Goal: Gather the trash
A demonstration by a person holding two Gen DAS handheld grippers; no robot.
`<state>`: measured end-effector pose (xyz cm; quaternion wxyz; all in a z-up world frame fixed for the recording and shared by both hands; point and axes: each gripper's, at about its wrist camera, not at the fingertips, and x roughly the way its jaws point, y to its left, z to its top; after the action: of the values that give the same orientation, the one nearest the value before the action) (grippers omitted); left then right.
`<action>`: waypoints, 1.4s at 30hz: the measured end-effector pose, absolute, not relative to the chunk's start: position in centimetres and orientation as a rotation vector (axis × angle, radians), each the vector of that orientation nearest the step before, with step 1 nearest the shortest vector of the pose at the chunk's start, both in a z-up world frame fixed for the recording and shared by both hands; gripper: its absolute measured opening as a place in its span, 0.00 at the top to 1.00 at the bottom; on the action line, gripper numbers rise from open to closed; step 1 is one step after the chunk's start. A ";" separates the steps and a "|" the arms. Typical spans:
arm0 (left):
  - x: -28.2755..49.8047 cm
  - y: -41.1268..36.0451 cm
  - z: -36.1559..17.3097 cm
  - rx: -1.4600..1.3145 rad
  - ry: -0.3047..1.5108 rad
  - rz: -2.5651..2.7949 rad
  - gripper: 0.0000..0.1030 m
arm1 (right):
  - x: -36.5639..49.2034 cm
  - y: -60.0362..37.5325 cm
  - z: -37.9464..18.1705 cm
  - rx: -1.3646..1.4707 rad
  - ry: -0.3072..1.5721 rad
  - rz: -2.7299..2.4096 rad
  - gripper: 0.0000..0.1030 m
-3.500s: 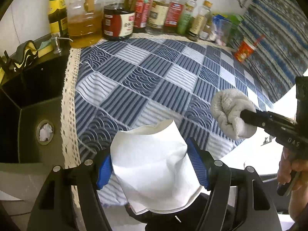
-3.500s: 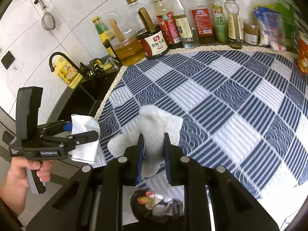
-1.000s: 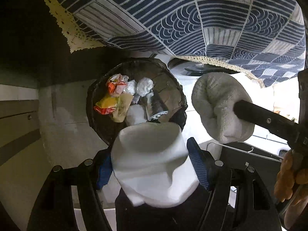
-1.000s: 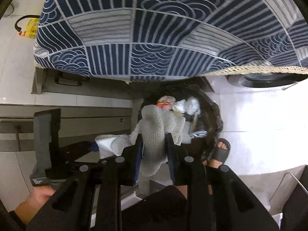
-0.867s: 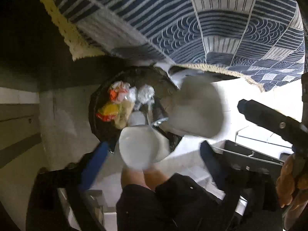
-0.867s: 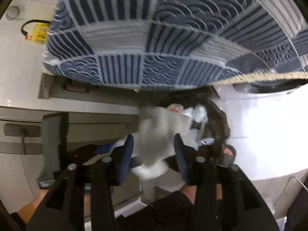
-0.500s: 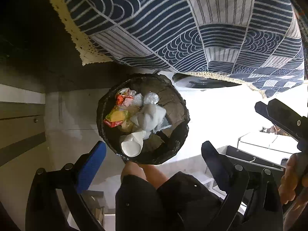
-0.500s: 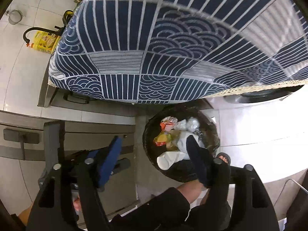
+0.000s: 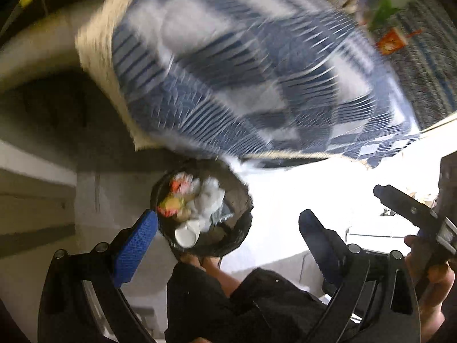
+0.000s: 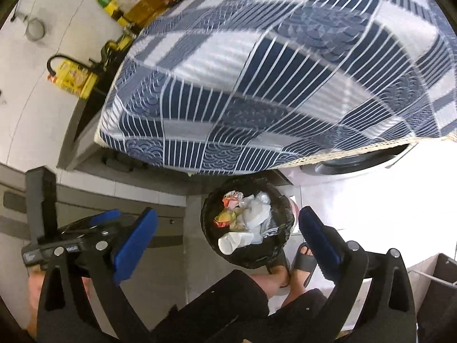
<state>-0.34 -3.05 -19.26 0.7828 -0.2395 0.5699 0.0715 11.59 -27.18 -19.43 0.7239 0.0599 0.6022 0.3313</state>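
- Left wrist view: heavily motion-blurred. left gripper [image 9: 225, 237] has its jaws spread wide, nothing between the blue pads; their bases run off the bottom edge.
- Below it, the black-lined trash bin [image 9: 240, 197] sits on the floor under the edge of the blue patterned tablecloth [image 9: 242, 65]. Contents smear together: a white paper cup [image 9: 187, 235] near the front rim, a pale crumpled mass that is probably the cloth [image 9: 210, 200], orange and yellow wrappers [image 9: 171, 208].
- Right gripper's black finger enters from the right edge, held by a hand [image 9: 434, 283] partly cut off by the frame.
- Person's dark-clothed legs hide the floor just in front of the bin.
- Items at the far end of the counter are too blurred to name.

- Right wrist view: sharper. right gripper [image 10: 228, 231] has its jaws opening, nothing between the pads.
- trash bin [image 10: 208, 228] lies between the fingers in frame, well below them; the cup [image 10: 232, 241] lies on its side beside the white cloth [image 10: 257, 211], wrappers [image 10: 225, 214] to the left.
- Tablecloth overhang [image 10: 271, 85] hides the counter front and part of a white appliance.
- Sandalled feet [image 10: 302, 260] stand just beside the bin, touching its rim in view.
- Left gripper is seen at lower left, mostly behind the near finger.
- Bottles [image 10: 148, 0] at top left are blurred; labels unreadable.
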 end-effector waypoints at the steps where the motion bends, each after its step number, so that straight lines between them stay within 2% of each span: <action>1: -0.3 -3.3 -18.2 -0.509 1.211 0.152 0.07 | 11.6 -27.5 -18.5 0.125 1.320 0.720 0.05; 5: -0.2 -4.1 -14.4 -0.467 1.161 0.167 0.07 | 11.7 -28.4 -14.8 0.093 1.276 0.705 0.05; 14: -1.0 -5.4 -6.9 -0.406 1.043 0.158 0.07 | 10.5 -30.3 -5.5 0.008 1.021 0.680 0.05; 21: -2.3 -6.4 -2.2 -0.368 0.985 0.179 0.07 | 9.3 -30.9 -0.9 -0.027 0.946 0.683 0.05; 32: -3.4 -7.6 1.5 -0.321 0.918 0.210 0.07 | 7.4 -30.5 2.5 -0.049 0.903 0.735 0.05; 42: -2.9 -8.5 2.1 -0.315 0.891 0.182 0.07 | 7.3 -30.6 2.9 -0.078 0.902 0.730 0.05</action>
<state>-2.86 -8.46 2.10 0.8864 -0.1513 0.4287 0.0873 7.26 -30.58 2.86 0.8355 -0.0369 0.4262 0.3450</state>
